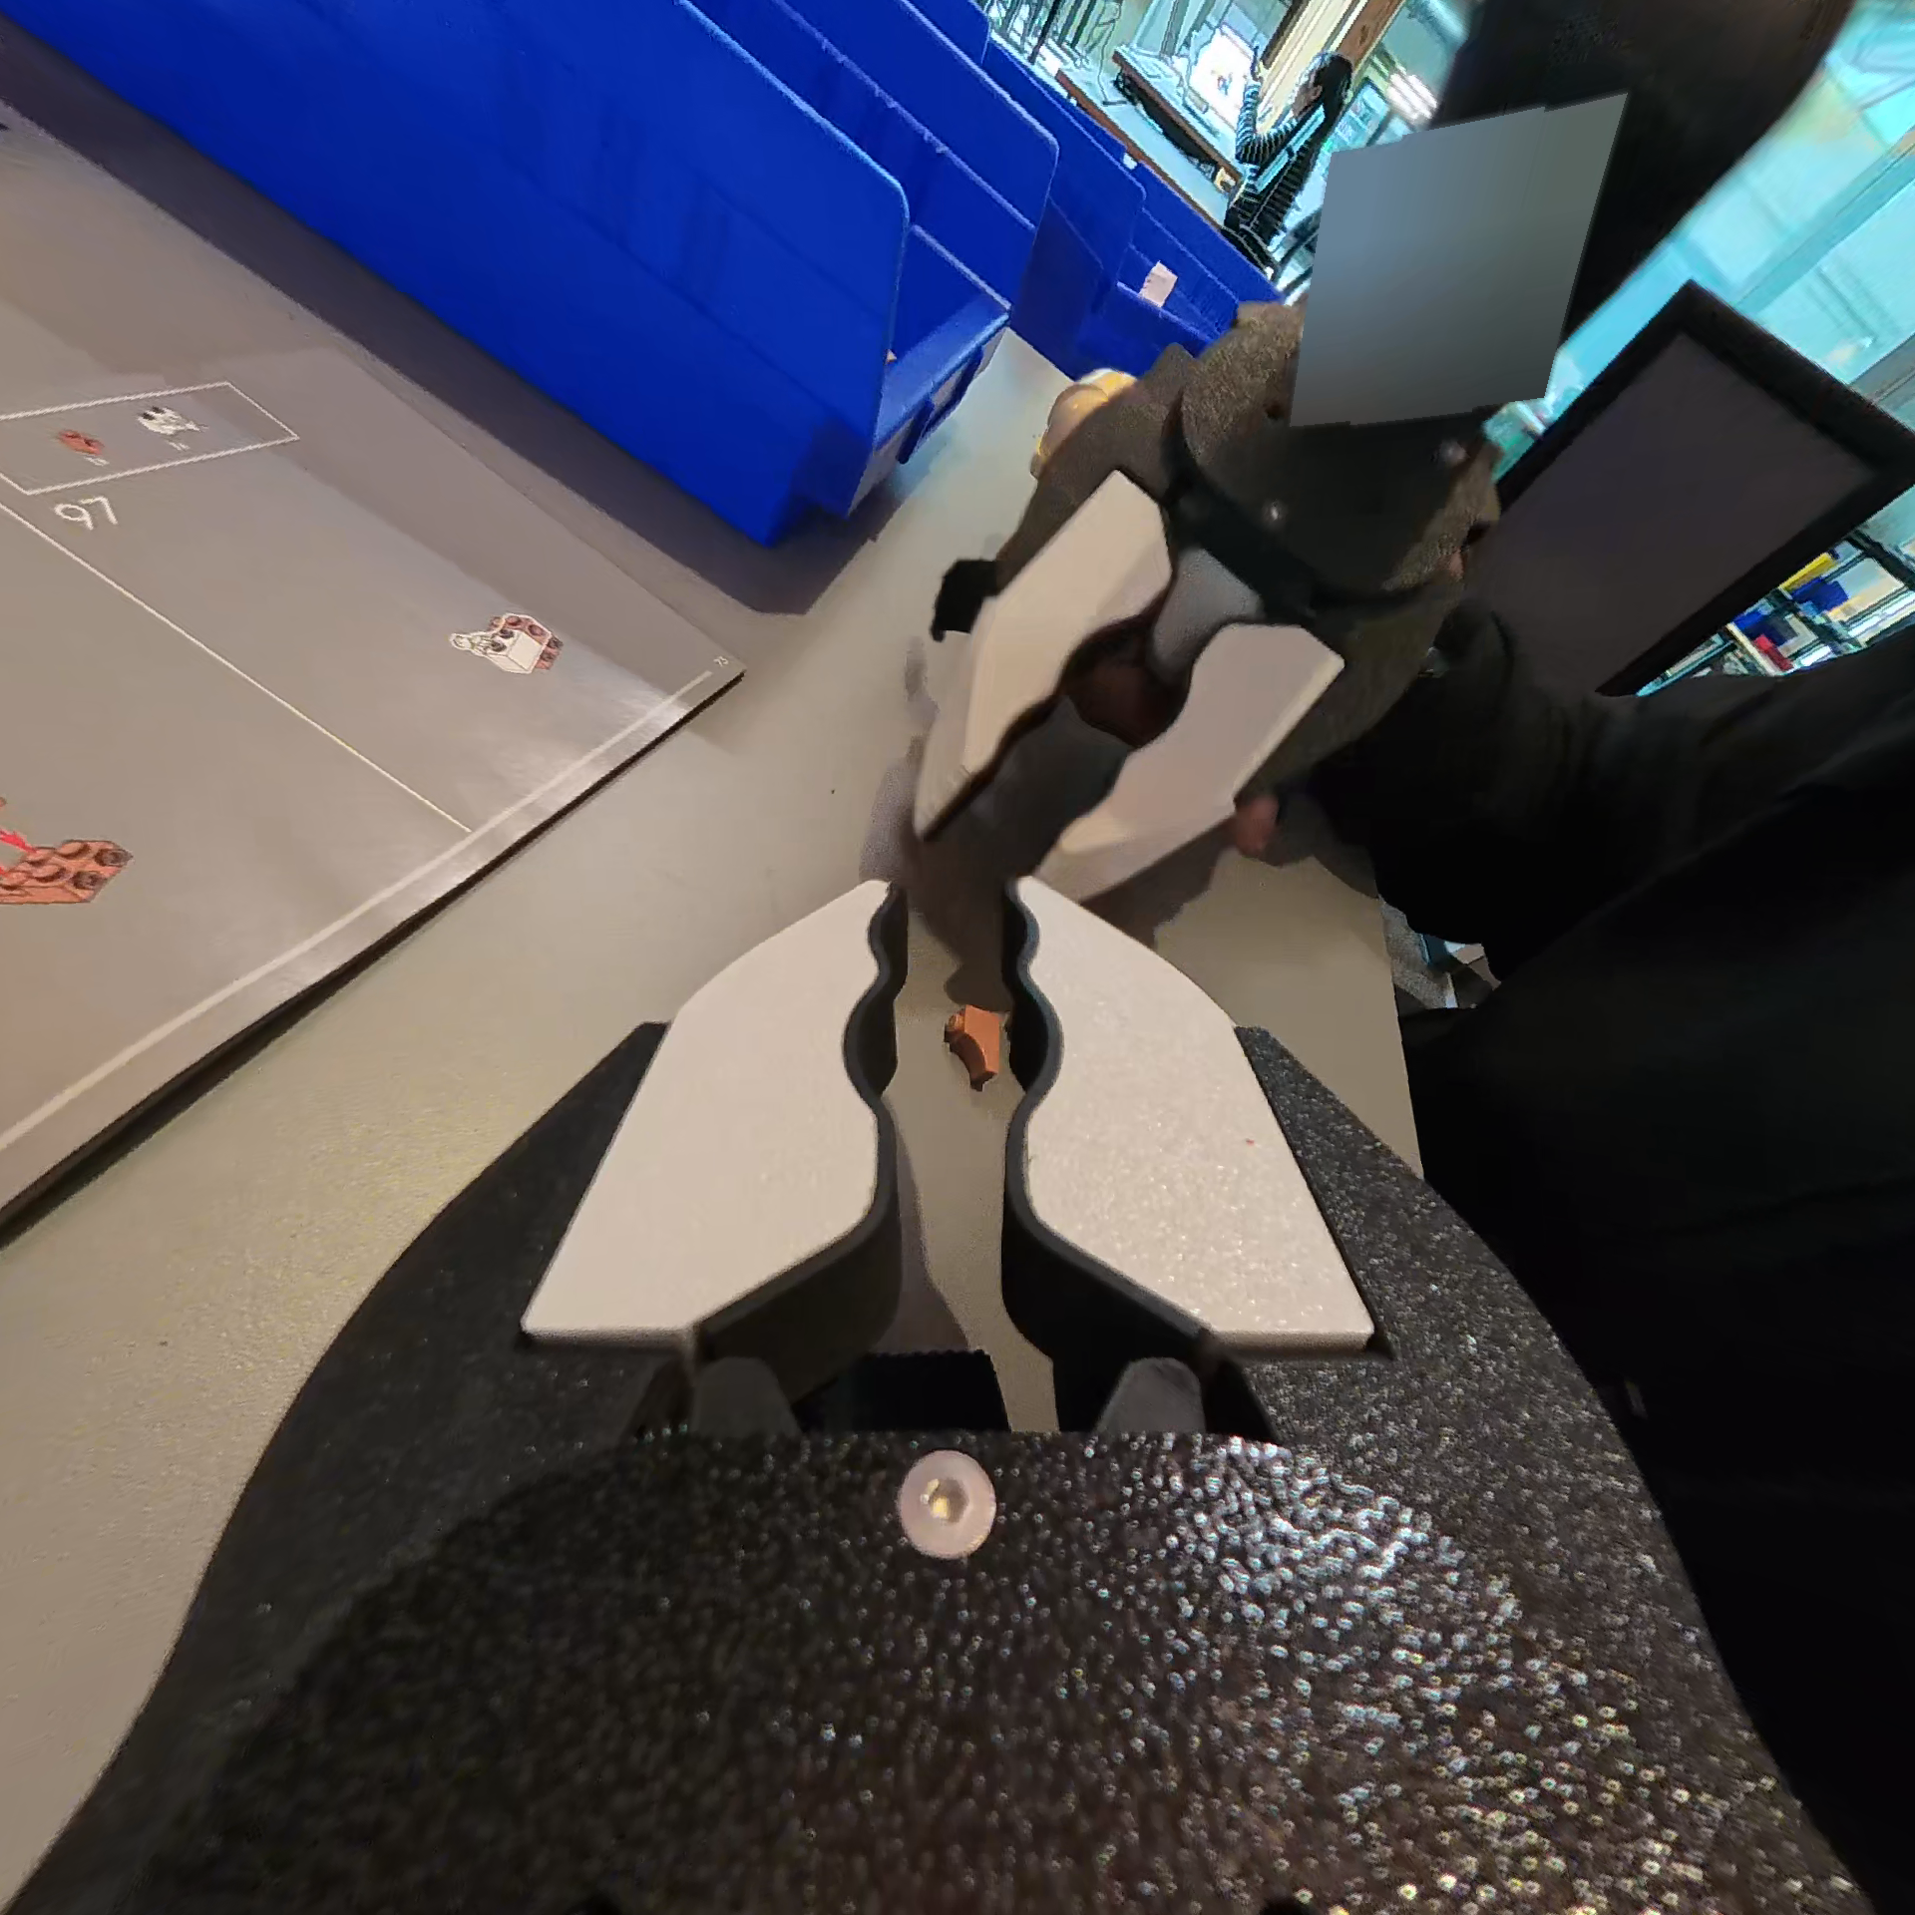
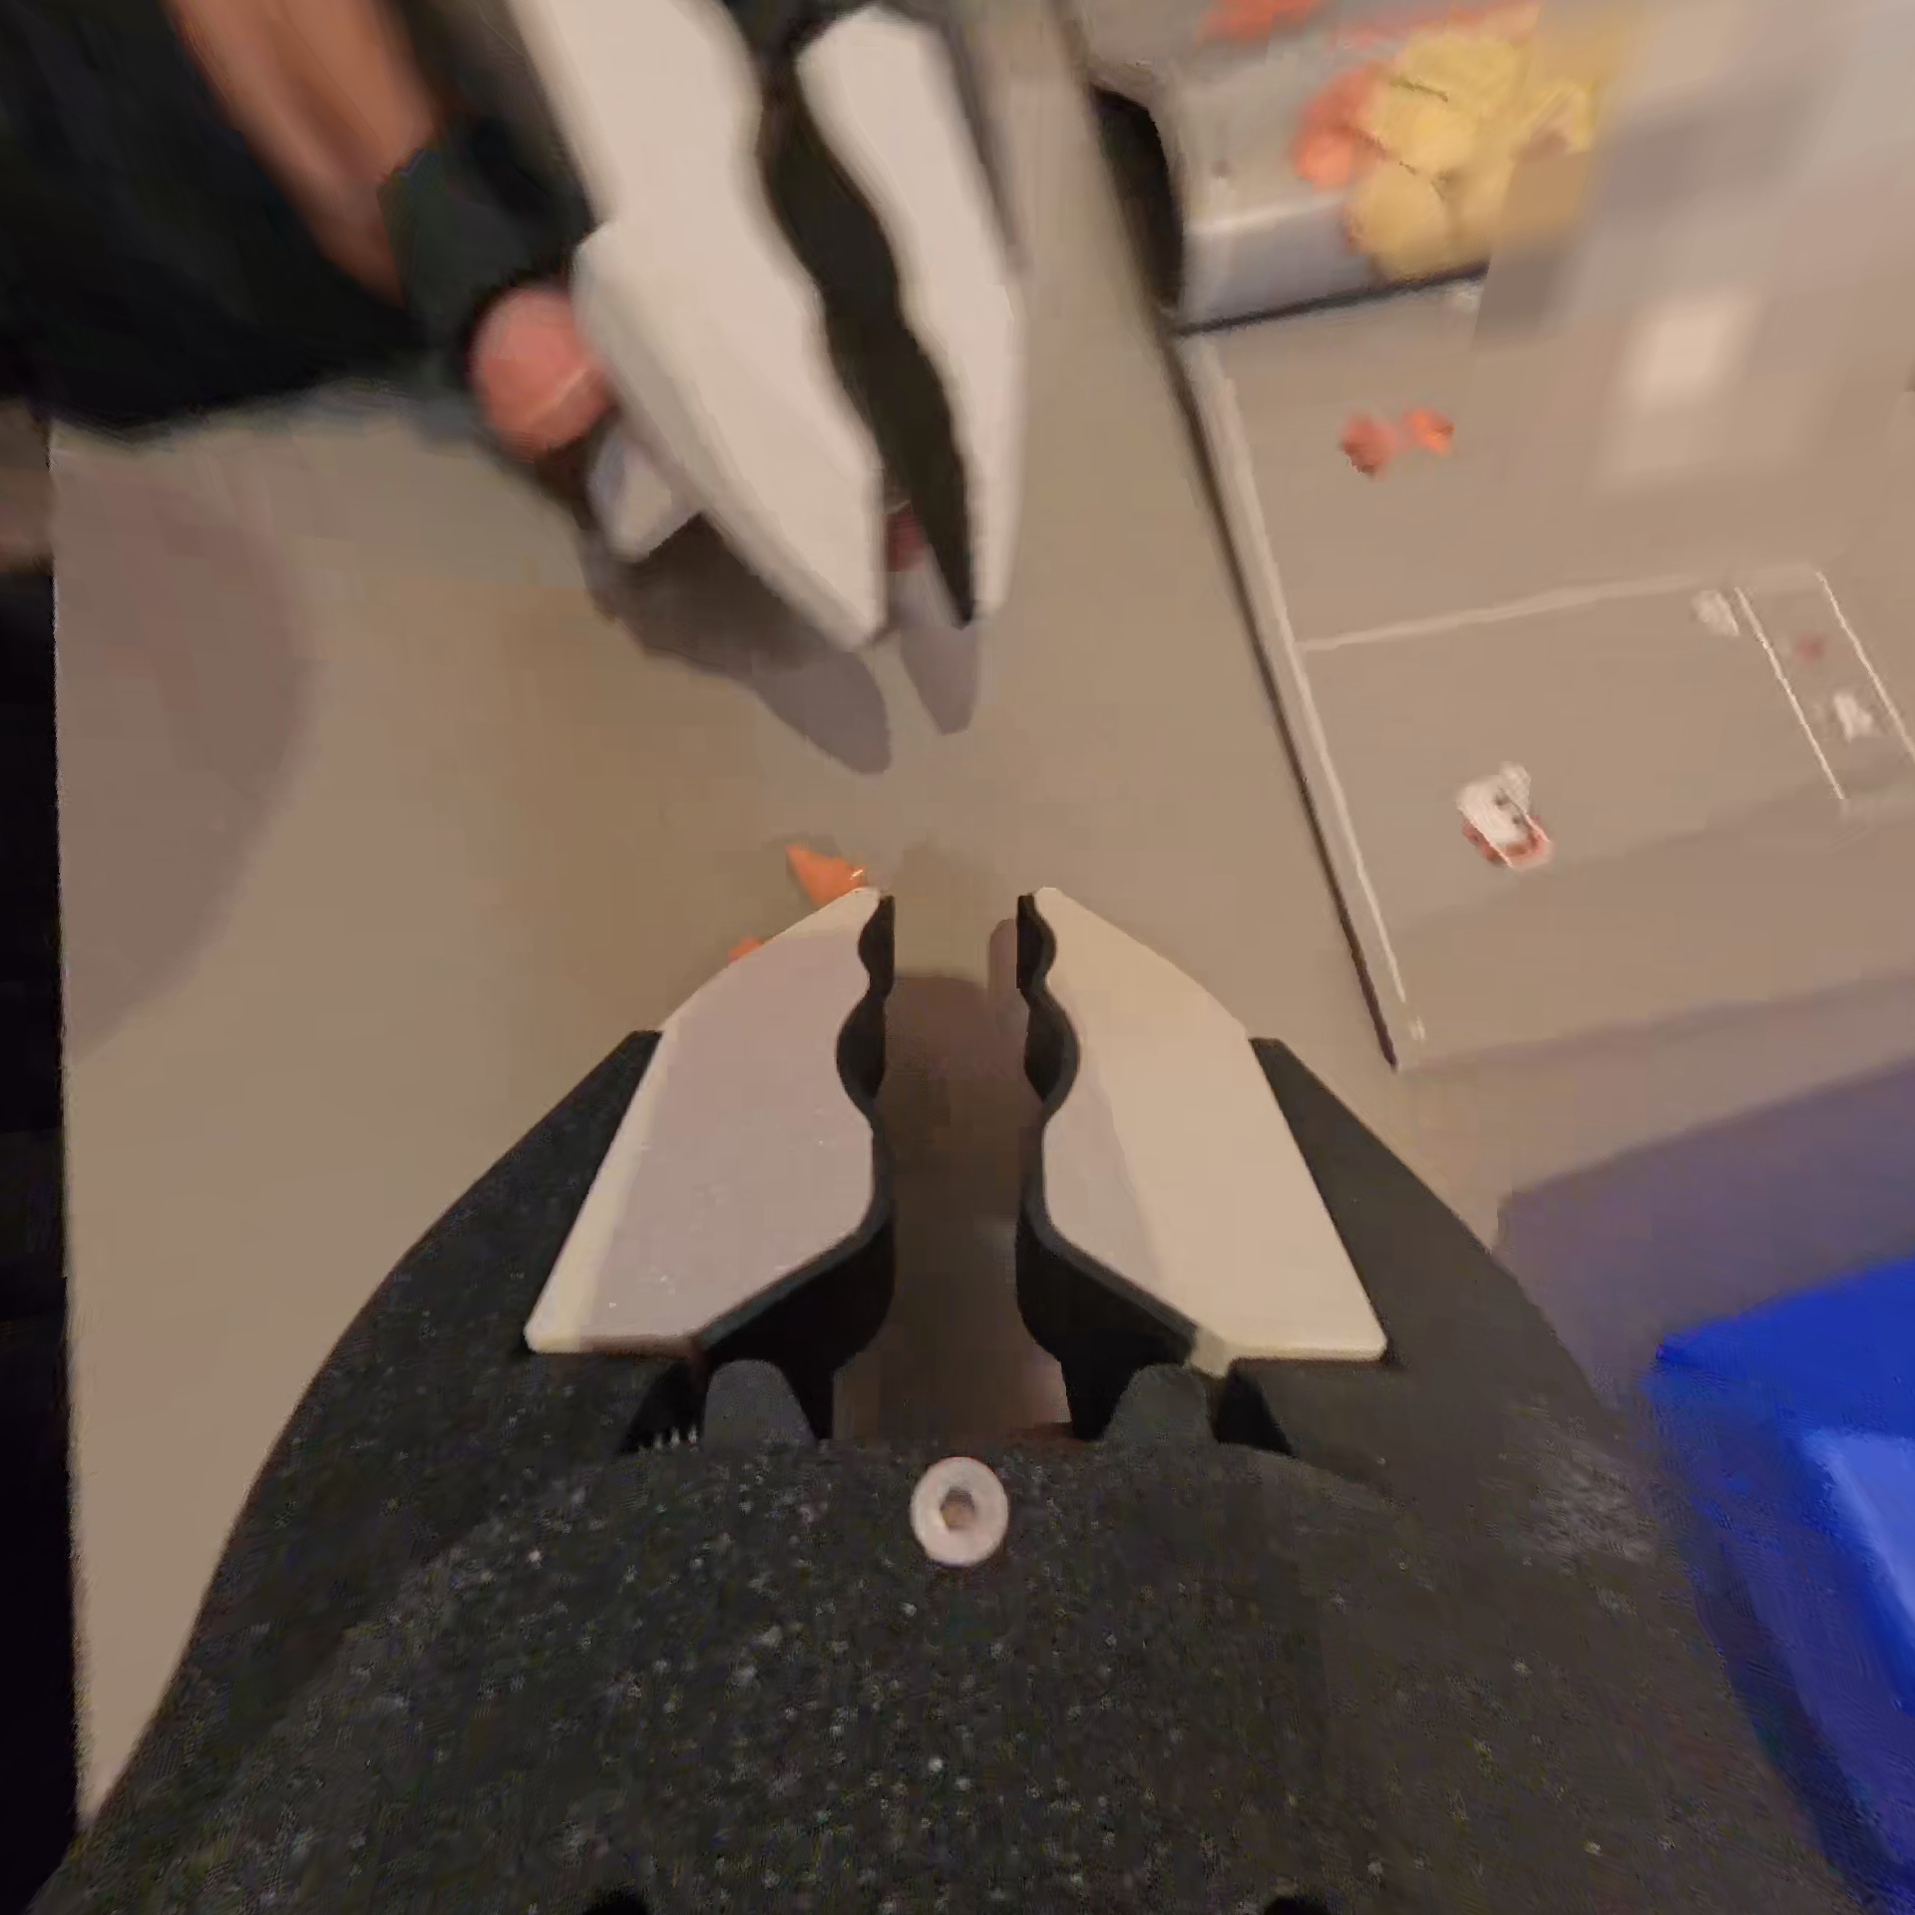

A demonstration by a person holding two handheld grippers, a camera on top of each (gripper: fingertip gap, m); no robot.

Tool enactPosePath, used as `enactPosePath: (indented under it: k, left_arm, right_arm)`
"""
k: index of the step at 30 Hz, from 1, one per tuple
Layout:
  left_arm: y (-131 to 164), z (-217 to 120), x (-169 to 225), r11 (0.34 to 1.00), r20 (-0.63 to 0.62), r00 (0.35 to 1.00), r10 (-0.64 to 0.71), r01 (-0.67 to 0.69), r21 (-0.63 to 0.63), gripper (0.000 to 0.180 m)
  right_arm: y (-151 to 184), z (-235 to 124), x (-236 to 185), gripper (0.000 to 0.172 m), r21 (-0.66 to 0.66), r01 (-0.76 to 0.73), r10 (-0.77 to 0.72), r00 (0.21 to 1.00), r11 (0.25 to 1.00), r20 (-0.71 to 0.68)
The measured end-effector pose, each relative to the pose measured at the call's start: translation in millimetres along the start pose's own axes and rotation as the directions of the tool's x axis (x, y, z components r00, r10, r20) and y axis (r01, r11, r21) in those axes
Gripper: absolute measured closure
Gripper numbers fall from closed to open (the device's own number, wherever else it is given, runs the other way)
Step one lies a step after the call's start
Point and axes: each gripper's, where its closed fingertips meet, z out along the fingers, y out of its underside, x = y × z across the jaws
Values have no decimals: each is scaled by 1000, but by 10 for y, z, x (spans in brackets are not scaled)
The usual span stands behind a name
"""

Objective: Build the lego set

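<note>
My left gripper [image 1: 959, 896] is open, with nothing pressed between its pads. Through its gap I see a small orange-brown curved piece [image 1: 977, 1041] lying on the grey table [image 1: 580, 995]. In the right wrist view the left gripper [image 2: 922, 622] hovers above the table, blurred. My right gripper [image 2: 955, 902] is open and empty, low over the table. The orange piece [image 2: 819, 870] lies just beyond its left fingertip, partly hidden by it. In the left wrist view the right gripper [image 1: 1000, 860] points down towards my left fingertips.
An open instruction booklet [image 1: 311, 725] lies on the table; it also shows in the right wrist view [image 2: 1606, 829]. Blue bins [image 1: 622, 259] stand behind it. A grey tray [image 2: 1244, 249] holds yellow and orange pieces. A dark screen [image 1: 1679, 497] stands at the right. Tip to tip, the grippers are about 5 cm apart.
</note>
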Motion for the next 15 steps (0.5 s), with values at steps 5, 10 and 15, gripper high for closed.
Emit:
enactPosePath:
  k: [5,10,15]
  left_arm:
    - [-10,-2,-11,1000,5,1000,-5,5,7,164]
    - [-13,-2,-13,1000,10,1000,-3,3,8,164]
    - [21,6,-10,1000,36,999,21,-21,-16,164]
  right_arm:
    - [-28,27,-113,148,-8,-179,179,984,984,-10]
    - [126,76,-327,143,-97,-53,49,998,994,-41]
    - [234,70,-509,146,-104,-27,31,999,994,34]
